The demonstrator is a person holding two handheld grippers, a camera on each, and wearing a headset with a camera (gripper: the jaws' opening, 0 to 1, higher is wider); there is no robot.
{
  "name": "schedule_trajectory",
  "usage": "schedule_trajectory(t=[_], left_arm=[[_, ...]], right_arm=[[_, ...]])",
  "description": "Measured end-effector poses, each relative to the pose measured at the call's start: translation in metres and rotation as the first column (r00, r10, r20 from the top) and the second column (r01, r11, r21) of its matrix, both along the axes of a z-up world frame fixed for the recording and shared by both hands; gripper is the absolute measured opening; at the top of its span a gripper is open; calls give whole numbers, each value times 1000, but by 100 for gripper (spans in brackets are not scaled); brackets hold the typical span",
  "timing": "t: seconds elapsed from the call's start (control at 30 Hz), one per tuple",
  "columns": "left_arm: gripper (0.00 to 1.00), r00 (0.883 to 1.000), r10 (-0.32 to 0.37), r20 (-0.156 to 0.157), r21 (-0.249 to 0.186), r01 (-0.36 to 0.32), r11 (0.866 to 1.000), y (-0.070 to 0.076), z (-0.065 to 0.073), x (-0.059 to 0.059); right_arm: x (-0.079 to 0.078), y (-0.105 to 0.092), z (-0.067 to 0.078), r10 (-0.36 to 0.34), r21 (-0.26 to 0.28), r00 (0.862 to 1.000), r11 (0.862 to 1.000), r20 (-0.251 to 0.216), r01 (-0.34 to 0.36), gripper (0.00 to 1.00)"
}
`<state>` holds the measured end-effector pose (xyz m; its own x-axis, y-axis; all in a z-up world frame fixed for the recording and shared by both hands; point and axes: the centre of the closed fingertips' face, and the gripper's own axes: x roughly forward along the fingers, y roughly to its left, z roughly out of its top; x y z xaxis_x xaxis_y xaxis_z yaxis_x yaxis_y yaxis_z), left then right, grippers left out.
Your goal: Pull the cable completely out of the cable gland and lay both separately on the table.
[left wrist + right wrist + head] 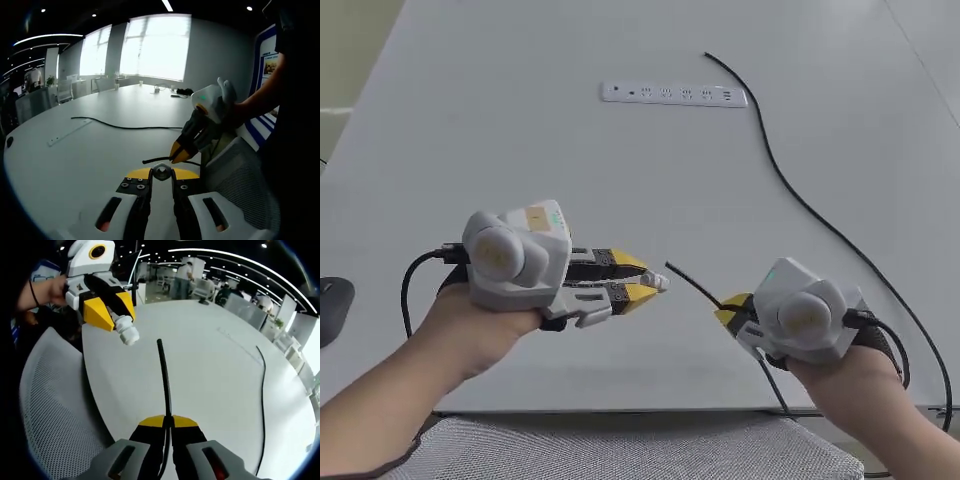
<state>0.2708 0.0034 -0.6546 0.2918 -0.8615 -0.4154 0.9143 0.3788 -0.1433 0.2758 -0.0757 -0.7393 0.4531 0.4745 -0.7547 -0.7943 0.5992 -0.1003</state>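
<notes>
Starting at the left claw (638, 284): clenched on the little white cable gland (661, 284), gripped between the yellow tips with its end poking out past them. Held up in the air over the near edge of the tabletop (520, 140), aimed to the right. Over to the right claw (730, 312): pinched shut on the thin black cable (688, 284), grasping it a bit back from its free end. Easy to check in the right gripper view, following the cable straight up from between the two jaws to a bare end in open air. Looks fully out of the gland, with that free end just beside the gland's mouth but not touching, small gap in between. Can follow the rest of the cable back behind the right claw and down past the front edge of the tabletop. Further out, got a white power strip (674, 94) lying flat toward the far side, plus a long black cord (800, 200) running past the strip's right end and down the right side of the tabletop toward the near corner. Also a dark rounded thing (330, 300) at the far left edge, can't tell what. Grey mesh chair (650, 445) right below the near edge in the head view.
</notes>
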Motion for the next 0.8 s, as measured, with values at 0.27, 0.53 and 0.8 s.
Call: schedule_trajectory(t=[0.27,0.53,0.8], left_arm=[[16,1000,-3,-1,4,3,1000,0,-6,-1],[16,1000,-1,-7,-4,1,1000,-4,-11,-6],[16,1000,8,-20,-3,-8,1000,0,-22,-11]], right_arm=[[2,-3,2,-3,-4,1000,1000,2,3,0],[8,-6,10,-7,-6,1000,1000,5,7,0],[18,0,14,24,-31,1000,999,13,-24,0]])
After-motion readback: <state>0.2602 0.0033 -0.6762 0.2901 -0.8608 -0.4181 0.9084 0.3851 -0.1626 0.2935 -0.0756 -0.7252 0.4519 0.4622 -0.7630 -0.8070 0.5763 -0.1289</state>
